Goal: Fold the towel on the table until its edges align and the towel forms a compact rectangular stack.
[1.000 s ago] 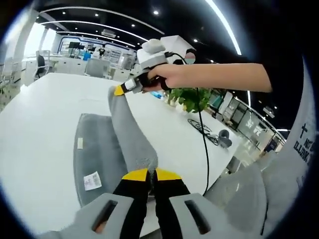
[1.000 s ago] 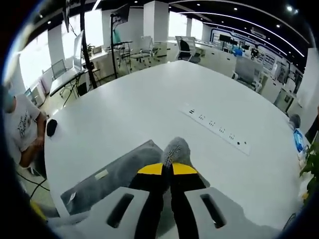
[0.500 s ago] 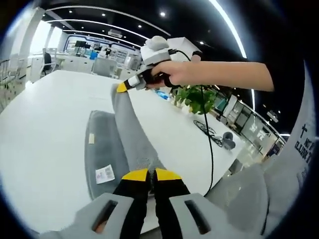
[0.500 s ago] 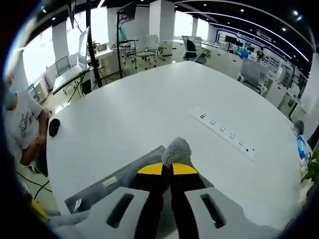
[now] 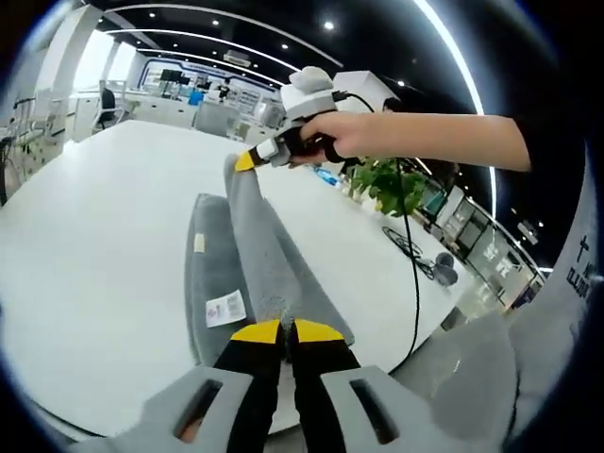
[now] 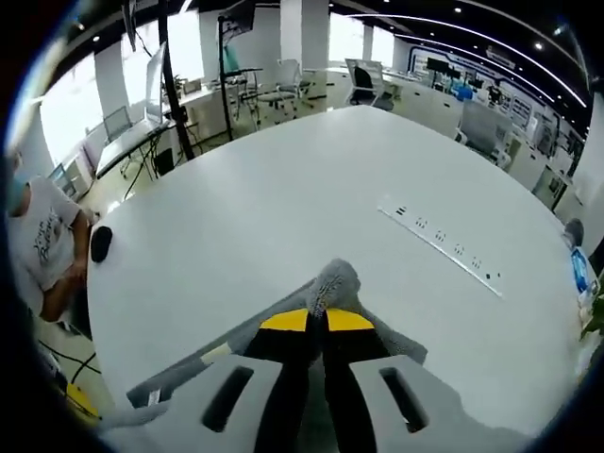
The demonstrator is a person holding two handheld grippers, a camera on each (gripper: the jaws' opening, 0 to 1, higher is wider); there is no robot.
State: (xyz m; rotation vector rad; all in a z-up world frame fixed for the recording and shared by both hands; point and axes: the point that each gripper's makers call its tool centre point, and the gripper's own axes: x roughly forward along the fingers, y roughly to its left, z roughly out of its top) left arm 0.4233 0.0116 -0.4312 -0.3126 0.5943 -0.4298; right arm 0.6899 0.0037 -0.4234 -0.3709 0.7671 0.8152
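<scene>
Towel (image 5: pixel 247 247), grey fuzzy cloth, seemingly taut between both clamped grippers.

Left hand-held gripper (image 5: pixel 281 332): grey moulded body, black jaws, yellow tips. Right hand-held gripper (image 6: pixel 317 321) the same; in left gripper view (image 5: pixel 247 161) white-grey housing, black cable (image 5: pixel 408 236) trailing. Person's shirt (image 5: pixel 576 283) white, dark lettering.

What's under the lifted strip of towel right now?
The rest of the gray towel lies flat on the white table, its white label showing. Whatever sits directly beneath the raised strip is hidden.
</scene>
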